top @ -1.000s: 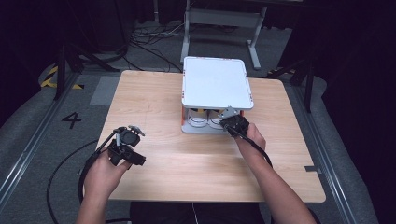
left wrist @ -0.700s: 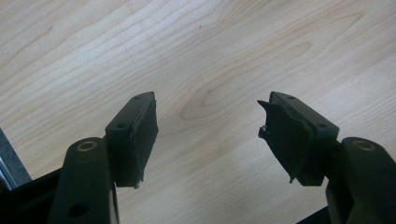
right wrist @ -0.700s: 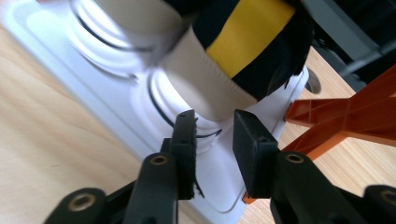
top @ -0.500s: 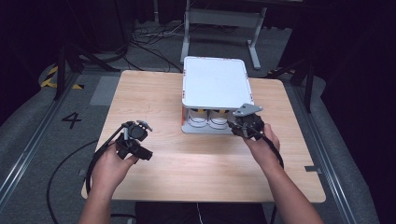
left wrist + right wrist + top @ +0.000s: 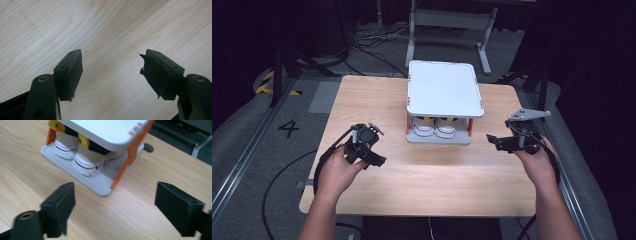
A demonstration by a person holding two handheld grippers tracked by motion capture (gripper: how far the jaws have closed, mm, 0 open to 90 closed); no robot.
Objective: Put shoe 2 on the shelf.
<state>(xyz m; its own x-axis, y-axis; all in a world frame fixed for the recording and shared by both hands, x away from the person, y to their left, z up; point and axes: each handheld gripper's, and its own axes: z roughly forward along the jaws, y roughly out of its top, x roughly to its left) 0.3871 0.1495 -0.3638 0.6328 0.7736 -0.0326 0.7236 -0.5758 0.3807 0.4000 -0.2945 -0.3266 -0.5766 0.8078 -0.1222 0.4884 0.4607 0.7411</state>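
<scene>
A white two-level rack (image 5: 444, 95) with orange posts stands at the table's middle back. A pair of white shoes (image 5: 435, 127) sits on its lower shelf, heels toward me. My right gripper (image 5: 493, 142) hovers right of the rack's front corner; its jaws have just been opening and stand wide with nothing between them. In the right gripper view, the gripper (image 5: 115, 197) looks at the rack (image 5: 107, 130) and the shoes (image 5: 85, 165) a short way off. My left gripper (image 5: 371, 159) is held left of the rack, and in its own view the gripper (image 5: 111, 67) is open over bare wood.
The light wooden table (image 5: 437, 175) has bare room in front of the rack and on both sides. A cable hole (image 5: 148, 148) lies in the tabletop behind the rack. Cables and a metal stand's legs (image 5: 447, 20) sit on the floor beyond.
My right gripper has pulled back from the rack's front, moving right and up, and its jaws have opened. My left gripper has shifted slightly to the right.
</scene>
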